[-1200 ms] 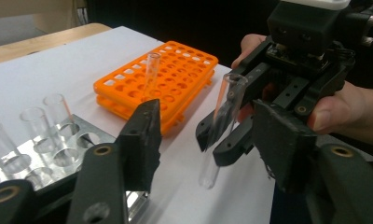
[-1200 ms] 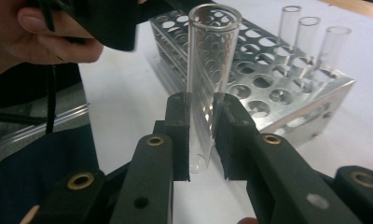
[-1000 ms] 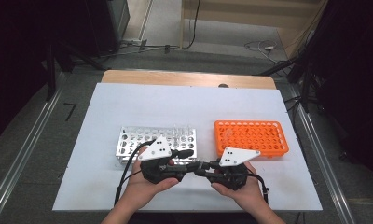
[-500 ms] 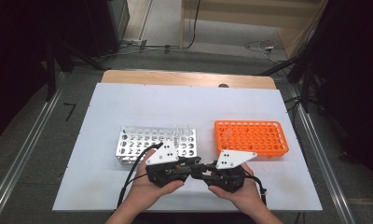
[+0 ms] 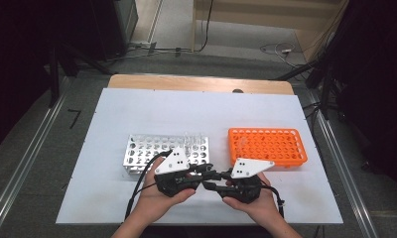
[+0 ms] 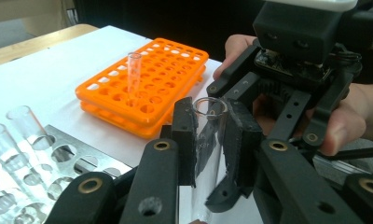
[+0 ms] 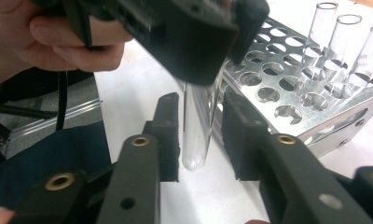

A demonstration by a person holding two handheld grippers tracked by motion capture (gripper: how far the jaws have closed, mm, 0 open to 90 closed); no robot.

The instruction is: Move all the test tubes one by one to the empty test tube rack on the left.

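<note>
We see both grippers held close together over the near edge of the white table (image 5: 137,109), nose to nose in front of two racks. The left gripper (image 6: 208,140) is clamped on a clear glass tube (image 6: 208,154); in the left gripper view its two pads press the tube's sides just below the open rim, tube roughly upright. In the right gripper view the same tube (image 7: 196,126) hangs down from the left gripper's dark body, round bottom free above the table. The right gripper (image 7: 201,135) has its jaws parted, one pad on each side of the tube's lower half, a visible gap on both sides, not touching it. From the high view, the left hand (image 5: 159,198) and right hand (image 5: 253,203) cradle the grippers from below. The silver metal rack (image 5: 152,153) sits just behind the left gripper, with several empty glass tubes (image 7: 343,37) standing at one end. The orange plastic rack (image 5: 268,146) lies beside it to the right, apart from it, with one tube (image 6: 134,77) standing in a hole near its near side.
</note>
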